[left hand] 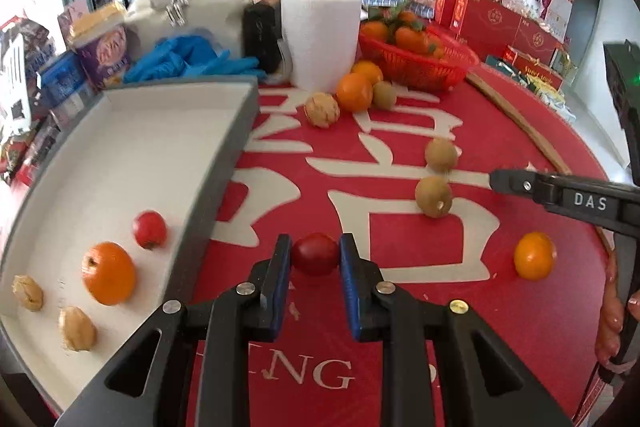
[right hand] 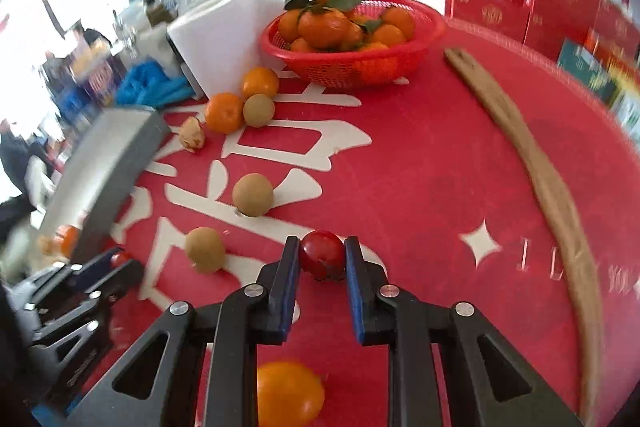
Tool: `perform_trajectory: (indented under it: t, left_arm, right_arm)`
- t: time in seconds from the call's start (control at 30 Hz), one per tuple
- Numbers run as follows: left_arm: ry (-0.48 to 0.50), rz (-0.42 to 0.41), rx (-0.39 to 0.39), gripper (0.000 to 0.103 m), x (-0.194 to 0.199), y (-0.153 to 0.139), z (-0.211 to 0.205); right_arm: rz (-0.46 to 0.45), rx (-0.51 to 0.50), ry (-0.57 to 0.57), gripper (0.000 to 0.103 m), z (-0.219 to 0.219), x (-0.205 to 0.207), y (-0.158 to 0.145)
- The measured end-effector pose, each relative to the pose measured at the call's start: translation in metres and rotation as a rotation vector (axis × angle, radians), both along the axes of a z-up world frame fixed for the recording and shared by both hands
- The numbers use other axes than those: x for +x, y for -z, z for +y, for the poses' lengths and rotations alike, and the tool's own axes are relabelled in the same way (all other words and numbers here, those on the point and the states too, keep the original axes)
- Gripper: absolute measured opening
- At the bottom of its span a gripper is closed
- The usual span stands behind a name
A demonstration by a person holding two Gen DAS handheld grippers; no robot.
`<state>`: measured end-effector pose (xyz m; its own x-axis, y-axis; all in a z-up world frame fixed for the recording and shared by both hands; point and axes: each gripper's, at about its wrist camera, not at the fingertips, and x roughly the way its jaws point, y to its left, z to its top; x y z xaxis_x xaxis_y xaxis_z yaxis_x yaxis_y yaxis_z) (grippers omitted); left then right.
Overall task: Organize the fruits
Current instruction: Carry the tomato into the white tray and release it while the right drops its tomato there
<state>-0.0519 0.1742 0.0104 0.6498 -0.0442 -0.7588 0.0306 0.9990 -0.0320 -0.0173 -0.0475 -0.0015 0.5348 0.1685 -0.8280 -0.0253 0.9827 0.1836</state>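
My left gripper (left hand: 315, 254) is shut on a small red fruit (left hand: 315, 253), just right of the grey-rimmed white tray (left hand: 160, 155). The tray holds a red fruit (left hand: 149, 229), an orange (left hand: 108, 273) and two walnuts (left hand: 77, 328). My right gripper (right hand: 322, 254) is shut on another red fruit (right hand: 322, 251) above the red tablecloth. Two brown kiwis (right hand: 252, 194) (right hand: 205, 249), an orange (right hand: 289, 393) below my right gripper, and a far cluster of oranges, a kiwi and a walnut (right hand: 192, 133) lie loose. The right gripper's finger also shows in the left wrist view (left hand: 516, 183).
A red basket of mandarins (right hand: 352, 65) stands at the back beside a paper towel roll (left hand: 320, 39). Blue gloves (left hand: 188, 61) and boxes lie behind the tray. A long wooden stick (right hand: 552, 195) lies along the table's right edge.
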Motion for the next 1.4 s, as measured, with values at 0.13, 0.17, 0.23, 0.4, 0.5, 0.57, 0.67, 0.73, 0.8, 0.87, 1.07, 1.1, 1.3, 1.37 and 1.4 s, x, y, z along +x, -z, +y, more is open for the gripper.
perform_trajectory:
  t: [0.13, 0.17, 0.23, 0.4, 0.5, 0.57, 0.67, 0.73, 0.8, 0.87, 1.07, 1.1, 1.3, 1.37, 1.4]
  left_arm:
    - [-0.009, -0.031, -0.019, 0.026, -0.004, -0.015, 0.009]
    - [-0.014, -0.036, -0.021, 0.026, -0.006, -0.018, 0.012]
    - [-0.025, -0.042, -0.024, 0.026, -0.007, -0.022, 0.018]
    - [-0.058, -0.062, -0.023, 0.026, -0.013, -0.031, 0.035]
    - [-0.075, -0.072, -0.022, 0.026, -0.016, -0.034, 0.045]
    - [-0.085, -0.078, -0.021, 0.026, -0.018, -0.035, 0.052]
    - [-0.101, -0.082, -0.023, 0.026, -0.02, -0.036, 0.062]
    - [-0.114, -0.086, -0.023, 0.026, -0.022, -0.036, 0.07]
    - [-0.125, -0.087, -0.023, 0.026, -0.023, -0.036, 0.076]
    - [-0.142, -0.087, -0.027, 0.026, -0.024, -0.035, 0.086]
    - [-0.194, -0.087, -0.04, 0.026, -0.027, -0.031, 0.113]
    - [-0.201, -0.086, -0.04, 0.026, -0.027, -0.031, 0.117]
    - [-0.246, -0.088, -0.04, 0.026, -0.03, -0.026, 0.14]
    - [-0.262, -0.086, -0.044, 0.026, -0.031, -0.024, 0.147]
    - [-0.269, -0.084, -0.047, 0.026, -0.031, -0.023, 0.151]
  right_arm:
    - [0.012, 0.085, 0.019, 0.023, -0.016, -0.005, -0.009]
    - [0.014, 0.098, 0.022, 0.023, -0.017, -0.006, -0.011]
    - [0.016, 0.116, 0.023, 0.023, -0.016, -0.008, -0.013]
    - [0.008, 0.129, 0.006, 0.023, -0.006, -0.01, -0.019]
    - [-0.002, 0.123, -0.018, 0.023, 0.006, -0.009, -0.025]
    - [-0.006, 0.117, -0.035, 0.023, 0.015, -0.008, -0.028]
    - [-0.009, 0.111, -0.063, 0.023, 0.031, -0.006, -0.032]
    - [-0.01, 0.105, -0.08, 0.023, 0.041, -0.004, -0.034]
    - [-0.01, 0.101, -0.099, 0.023, 0.053, -0.002, -0.036]
    - [-0.011, 0.097, -0.118, 0.023, 0.064, 0.001, -0.037]
    - [-0.012, 0.082, -0.187, 0.023, 0.105, 0.01, -0.042]
    - [-0.012, 0.08, -0.197, 0.023, 0.111, 0.012, -0.042]
    - [-0.014, 0.059, -0.266, 0.023, 0.156, 0.021, -0.047]
    - [-0.013, 0.048, -0.285, 0.023, 0.169, 0.023, -0.048]
    - [-0.013, 0.043, -0.295, 0.023, 0.175, 0.025, -0.048]
